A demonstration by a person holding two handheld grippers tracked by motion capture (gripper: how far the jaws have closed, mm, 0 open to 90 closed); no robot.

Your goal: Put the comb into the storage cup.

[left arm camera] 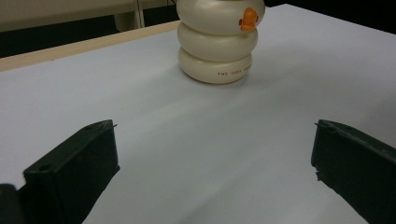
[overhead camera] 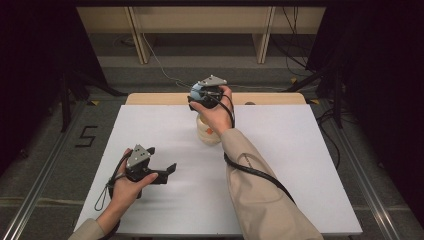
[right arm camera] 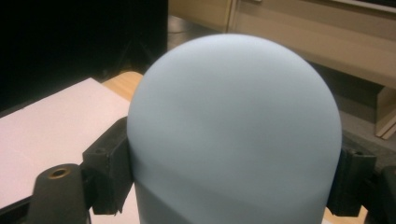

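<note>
While the pale blue domed cap [right arm camera: 233,135] is clamped between the jaws of the right gripper [overhead camera: 206,94], the left gripper [overhead camera: 167,171] is held idle with its jaws spread and nothing between them.

The cream ringed bottle [left arm camera: 215,44] is seen well ahead of the left jaws, upright on the white table [left arm camera: 210,149], with the cap directly above it. A slip could be caused by the smooth rounded dome being squeezed only at its sides; the unheld bottle could be tipped or dragged if the cap were pulled at an angle. The joint between cap and bottle is hidden by the hand, and the bottle's top is cut off in the left gripper view.
</note>
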